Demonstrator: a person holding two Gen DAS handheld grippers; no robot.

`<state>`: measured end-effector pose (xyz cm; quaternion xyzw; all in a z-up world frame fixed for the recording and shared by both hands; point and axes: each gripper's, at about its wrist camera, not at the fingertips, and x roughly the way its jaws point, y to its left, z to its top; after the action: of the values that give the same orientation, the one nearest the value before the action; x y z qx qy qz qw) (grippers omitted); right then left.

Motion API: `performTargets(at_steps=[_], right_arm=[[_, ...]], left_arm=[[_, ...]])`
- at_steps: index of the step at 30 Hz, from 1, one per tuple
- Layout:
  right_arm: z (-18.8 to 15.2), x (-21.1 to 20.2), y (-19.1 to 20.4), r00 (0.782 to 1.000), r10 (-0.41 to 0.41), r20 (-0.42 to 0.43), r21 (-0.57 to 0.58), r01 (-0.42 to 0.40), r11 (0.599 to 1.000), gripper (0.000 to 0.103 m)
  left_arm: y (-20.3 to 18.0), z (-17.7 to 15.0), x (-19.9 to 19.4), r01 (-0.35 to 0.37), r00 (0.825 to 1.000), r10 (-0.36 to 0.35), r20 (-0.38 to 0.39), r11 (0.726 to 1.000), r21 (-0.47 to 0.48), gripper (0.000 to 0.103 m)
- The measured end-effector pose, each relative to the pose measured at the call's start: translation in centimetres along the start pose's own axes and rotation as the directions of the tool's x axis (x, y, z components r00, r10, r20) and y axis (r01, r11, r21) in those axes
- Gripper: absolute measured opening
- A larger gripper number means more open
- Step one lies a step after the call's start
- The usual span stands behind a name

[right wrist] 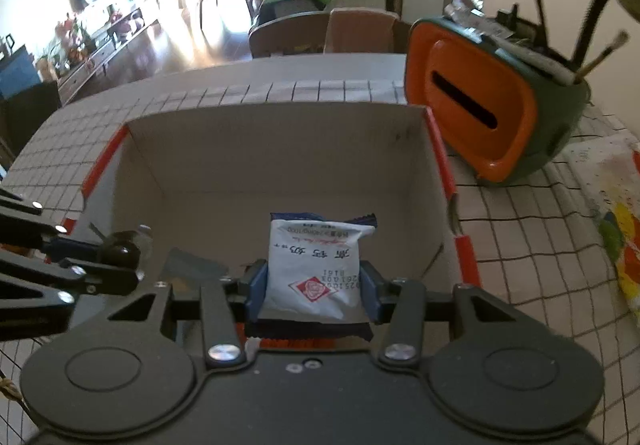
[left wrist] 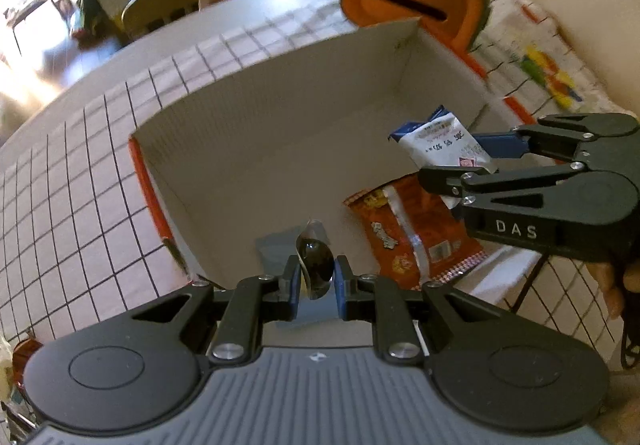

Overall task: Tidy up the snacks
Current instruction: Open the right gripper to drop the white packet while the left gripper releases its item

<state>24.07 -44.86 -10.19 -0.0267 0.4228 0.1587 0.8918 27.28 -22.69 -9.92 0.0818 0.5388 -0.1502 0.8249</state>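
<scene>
Your left hand-held gripper (left wrist: 316, 281) is pinching a small dark, glossy, rounded sweet (left wrist: 315, 265) in crinkly clear wrap, its blue pads nearly pressed together, and it hangs over the near edge of an open cardboard box (left wrist: 240, 133). Your right hand-held gripper (right wrist: 314, 285) is clamped on a puffy white sachet (right wrist: 316, 265) with blue crimped ends and a red diamond mark, also held above the box. Already lying on the box floor, under the right gripper in the left view, is a flat orange foil packet (left wrist: 408, 233). The risks, as I judge them: the sweet is smooth and round, gripped by little more than its wrap, so a tilt or jolt could let it slip out early; the sachet is air-filled and slick, so a harder squeeze might burst it or pop it sideways. The two grippers are close together over one box, so they could knock each other when you let go. The box has plain matte grey walls and red outer edges. It sits on a bench (right wrist: 520, 245) covered in a white cloth with a thin dark grid. Beyond it stands a rounded orange-and-green holder (right wrist: 480, 113) with a slot, brushes poking from its top.
</scene>
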Motion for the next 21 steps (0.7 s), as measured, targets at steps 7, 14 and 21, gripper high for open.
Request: performTargets(at_steps=[7, 14, 21], right_arm=[[0.0, 2.3, -0.1, 0.997, 0.02, -0.07, -0.04, -0.023, 0.999, 0.047], [-0.6, 2.2, -0.1, 0.995, 0.029, -0.094, -0.065, -0.035, 0.997, 0.047], [-0.1, 2.0, -0.1, 0.995, 0.037, -0.092, -0.07, -0.044, 0.997, 0.047]], left_arm=[[-0.1, 1.3, 2.7, -0.009, 0.995, 0.005, -0.099, 0.999, -0.045, 0.017], [-0.6, 1.4, 4.3, -0.02, 0.988, 0.012, -0.156, 0.999, -0.05, 0.017], [-1.0, 1.0, 4.6, -0.024, 0.986, 0.014, -0.166, 0.998, -0.056, 0.017]])
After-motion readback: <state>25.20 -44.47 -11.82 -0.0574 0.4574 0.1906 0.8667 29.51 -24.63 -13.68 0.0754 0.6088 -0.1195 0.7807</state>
